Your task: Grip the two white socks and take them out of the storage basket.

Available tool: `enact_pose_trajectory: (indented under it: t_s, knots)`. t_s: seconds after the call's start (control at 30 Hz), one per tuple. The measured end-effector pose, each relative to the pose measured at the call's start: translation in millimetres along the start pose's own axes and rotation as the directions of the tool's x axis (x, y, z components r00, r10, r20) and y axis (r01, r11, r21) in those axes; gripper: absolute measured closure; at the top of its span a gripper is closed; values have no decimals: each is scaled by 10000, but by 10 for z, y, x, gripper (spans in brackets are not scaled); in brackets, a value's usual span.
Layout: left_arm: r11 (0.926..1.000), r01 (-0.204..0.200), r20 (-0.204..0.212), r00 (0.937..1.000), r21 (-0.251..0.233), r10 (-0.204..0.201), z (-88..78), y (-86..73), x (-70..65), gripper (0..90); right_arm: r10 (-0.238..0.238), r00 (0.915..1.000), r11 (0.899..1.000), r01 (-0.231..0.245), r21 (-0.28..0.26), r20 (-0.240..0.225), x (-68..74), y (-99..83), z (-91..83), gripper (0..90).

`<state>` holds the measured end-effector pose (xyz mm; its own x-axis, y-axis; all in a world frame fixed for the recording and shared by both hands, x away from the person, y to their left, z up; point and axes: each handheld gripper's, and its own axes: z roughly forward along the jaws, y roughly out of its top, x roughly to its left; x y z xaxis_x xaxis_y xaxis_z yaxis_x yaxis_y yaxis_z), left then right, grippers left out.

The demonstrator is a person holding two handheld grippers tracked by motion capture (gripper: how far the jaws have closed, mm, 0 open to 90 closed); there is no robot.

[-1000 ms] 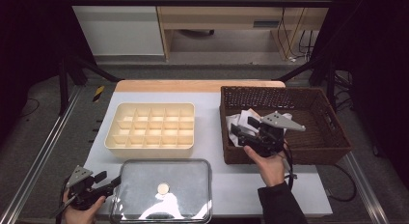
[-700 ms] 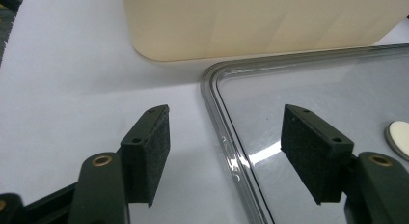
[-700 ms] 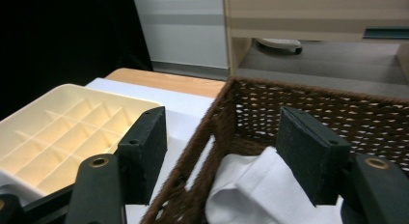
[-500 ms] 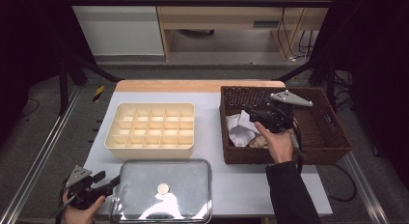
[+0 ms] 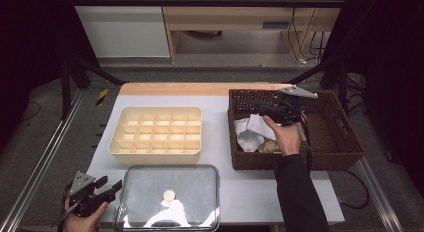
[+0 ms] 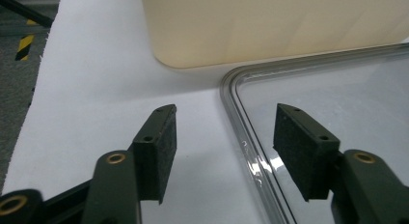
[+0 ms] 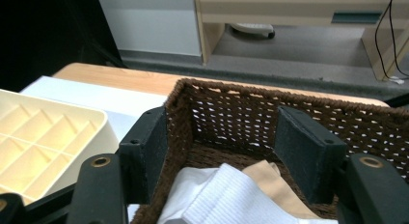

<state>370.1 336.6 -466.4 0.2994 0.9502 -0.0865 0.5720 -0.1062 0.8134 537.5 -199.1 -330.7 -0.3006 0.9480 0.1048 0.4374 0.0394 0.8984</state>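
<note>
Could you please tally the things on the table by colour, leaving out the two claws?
Cream: 1, the divided tray
Brown: 1, the wicker basket
Clear: 1, the lid
White: 1, a bundle of white cloth in the basket
Beige: 1, a beige piece beside the cloth
Total: 5

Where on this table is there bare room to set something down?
Free: the white table strip between the compartment tray and the wicker basket, and the near patch right of the clear lid, partly crossed by a sleeve. Crowded: the basket's left half, with white cloth and the right hand-held gripper.
</note>
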Motion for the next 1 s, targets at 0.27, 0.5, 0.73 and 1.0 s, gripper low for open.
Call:
enact_pose_trajectory:
  t_s: [0.27, 0.5, 0.73, 1.0]
  knots:
    - [9983, -273, -272, 9993, -522, 259, -34, 10, -13, 457, 78, 9996, 9991, -90, 415, 289, -99, -25, 123, 370]
    - [9998, -81, -357, 9993, -158, 76, -27, 9, 0, 459, -72, 9975, 9935, -8, 1134, 707, -175, -102, 215, 373]
    - [10000, -17, -343, 9994, -53, 15, -15, 7, 0, 442, 18, 9970, 9855, -150, 1688, 779, -226, -251, 309, 401]
    - [9999, -91, -333, 9994, -46, 90, -21, 6, -3, 443, 414, 9947, 9695, -626, 2368, 938, -314, -396, 433, 393]
